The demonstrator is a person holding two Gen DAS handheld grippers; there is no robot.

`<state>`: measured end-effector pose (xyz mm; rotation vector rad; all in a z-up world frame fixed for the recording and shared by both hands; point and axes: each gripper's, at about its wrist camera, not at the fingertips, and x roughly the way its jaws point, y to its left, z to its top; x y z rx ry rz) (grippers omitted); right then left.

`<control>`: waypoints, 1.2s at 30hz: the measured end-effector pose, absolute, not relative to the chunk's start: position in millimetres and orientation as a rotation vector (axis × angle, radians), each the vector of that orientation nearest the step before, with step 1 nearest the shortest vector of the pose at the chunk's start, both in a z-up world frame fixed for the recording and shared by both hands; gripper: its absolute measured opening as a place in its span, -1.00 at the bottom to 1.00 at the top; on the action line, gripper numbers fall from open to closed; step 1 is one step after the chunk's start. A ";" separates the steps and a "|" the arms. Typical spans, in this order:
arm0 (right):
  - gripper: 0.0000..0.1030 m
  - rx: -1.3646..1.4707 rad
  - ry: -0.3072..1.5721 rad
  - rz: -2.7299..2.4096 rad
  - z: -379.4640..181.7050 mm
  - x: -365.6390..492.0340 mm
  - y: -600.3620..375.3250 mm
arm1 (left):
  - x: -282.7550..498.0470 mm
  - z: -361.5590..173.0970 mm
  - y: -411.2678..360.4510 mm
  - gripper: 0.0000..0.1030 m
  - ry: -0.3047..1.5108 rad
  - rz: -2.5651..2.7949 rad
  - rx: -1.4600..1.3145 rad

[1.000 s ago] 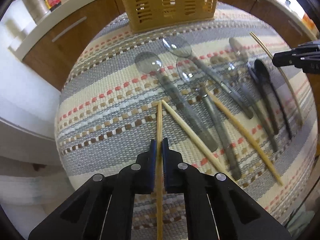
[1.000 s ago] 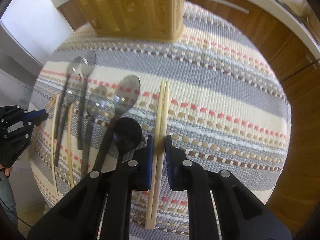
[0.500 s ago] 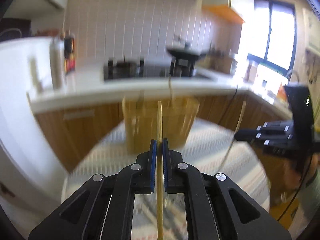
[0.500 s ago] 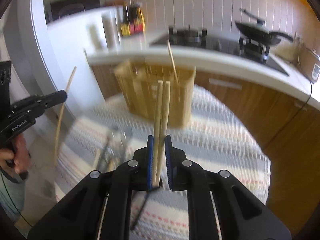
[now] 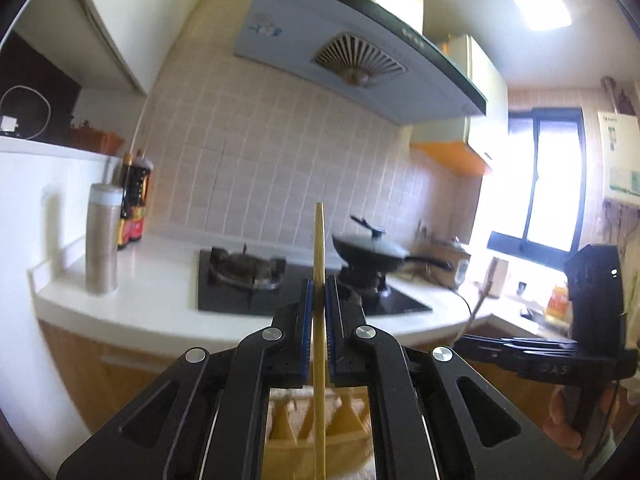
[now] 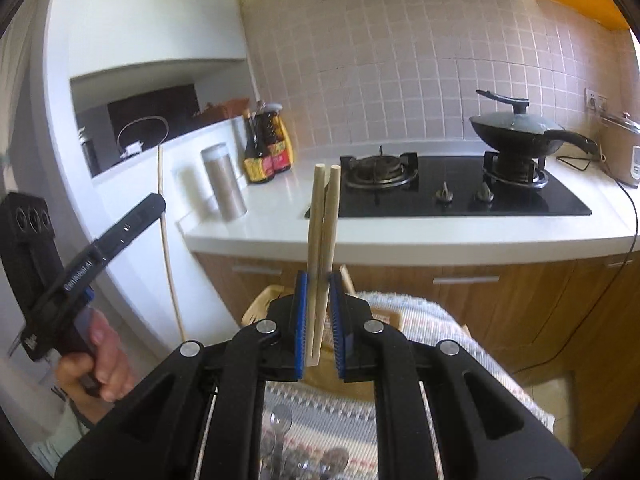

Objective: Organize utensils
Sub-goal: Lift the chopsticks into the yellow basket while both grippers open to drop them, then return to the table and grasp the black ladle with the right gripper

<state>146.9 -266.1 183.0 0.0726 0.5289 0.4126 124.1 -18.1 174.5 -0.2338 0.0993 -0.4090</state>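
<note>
My left claw [image 5: 316, 300] pinches one chopstick [image 5: 319, 248] upright, right claw [image 6: 319, 292] pinches two chopsticks [image 6: 323, 216] above the basket [image 6: 260, 304].

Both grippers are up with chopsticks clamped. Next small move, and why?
Probably tip both grippers down and bring the chopsticks over the yellow basket. The left gripper holds a single chopstick upright, the right gripper holds a chopstick pair, and both views look at the stove, with the basket only partly visible below the fingers.
</note>
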 end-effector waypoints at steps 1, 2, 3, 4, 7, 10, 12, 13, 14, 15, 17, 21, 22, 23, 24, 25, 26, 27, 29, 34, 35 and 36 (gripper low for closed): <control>-0.82 0.070 0.524 0.400 185.1 153.2 -266.8 | 132.3 172.0 -19.5 -0.93 0.083 -0.399 -0.237; -0.82 0.068 0.521 0.392 183.7 155.9 -267.2 | 140.7 168.9 -21.6 -0.93 0.070 -0.389 -0.235; -0.82 0.062 0.519 0.381 184.1 161.2 -268.0 | 149.3 165.2 -23.4 -0.93 0.060 -0.378 -0.236; -0.82 0.053 0.518 0.367 183.4 166.1 -268.8 | 154.3 161.6 -23.6 -0.93 0.056 -0.370 -0.237; -0.82 0.017 0.518 0.324 177.6 174.2 -267.9 | 173.3 146.7 -29.2 -0.93 0.061 -0.354 -0.239; -0.82 -0.024 0.544 0.282 164.4 185.7 -267.2 | 185.4 132.0 -30.7 -0.93 0.065 -0.332 -0.234; -0.82 -0.050 0.564 0.264 152.6 194.2 -266.0 | 191.6 122.5 -29.6 -0.93 0.067 -0.320 -0.235; -0.82 -0.056 0.576 0.265 148.0 196.7 -264.6 | 195.0 117.6 -29.7 -0.92 0.073 -0.316 -0.237; -0.82 -0.059 0.594 0.264 142.0 200.6 -263.4 | 197.9 113.6 -28.8 -0.92 0.076 -0.311 -0.239; -0.82 -0.065 0.608 0.261 136.9 204.3 -262.0 | 199.1 110.2 -28.5 -0.92 0.079 -0.308 -0.239; -0.82 -0.081 0.636 0.271 127.7 209.0 -257.9 | 201.5 104.3 -26.3 -0.92 0.091 -0.307 -0.240; -0.81 -0.100 0.659 0.280 118.1 211.1 -250.8 | 203.7 99.0 -22.3 -0.92 0.112 -0.321 -0.237; -0.81 -0.102 0.663 0.281 116.8 210.6 -250.1 | 203.7 97.9 -22.2 -0.91 0.124 -0.332 -0.236; -0.80 -0.097 0.675 0.288 114.8 210.6 -249.6 | 203.9 97.1 -21.8 -0.91 0.133 -0.341 -0.236; -0.80 -0.090 0.688 0.296 113.3 211.5 -249.4 | 204.1 96.9 -20.6 -0.91 0.143 -0.352 -0.239; -0.80 -0.080 0.706 0.307 111.1 212.3 -249.3 | 203.9 95.7 -18.8 -0.90 0.157 -0.371 -0.247; -0.80 -0.070 0.729 0.321 108.2 213.0 -249.5 | 202.9 94.6 -18.1 -0.87 0.165 -0.379 -0.249; -0.79 -0.063 0.742 0.328 106.5 212.7 -249.3 | 201.4 93.4 -17.7 -0.82 0.170 -0.383 -0.248; -0.76 -0.058 0.757 0.329 104.7 210.7 -250.2 | 196.2 92.3 -16.0 -0.48 0.178 -0.386 -0.248; -0.37 -0.025 0.809 0.359 100.0 202.5 -253.1 | 176.2 95.3 -4.5 -0.11 0.221 -0.418 -0.274; -0.16 -0.019 0.813 0.359 99.1 198.8 -254.3 | 172.1 96.3 -2.3 -0.06 0.236 -0.424 -0.280; -0.06 -0.012 0.813 0.363 98.6 193.6 -255.7 | 167.5 97.1 -0.3 -0.04 0.250 -0.429 -0.286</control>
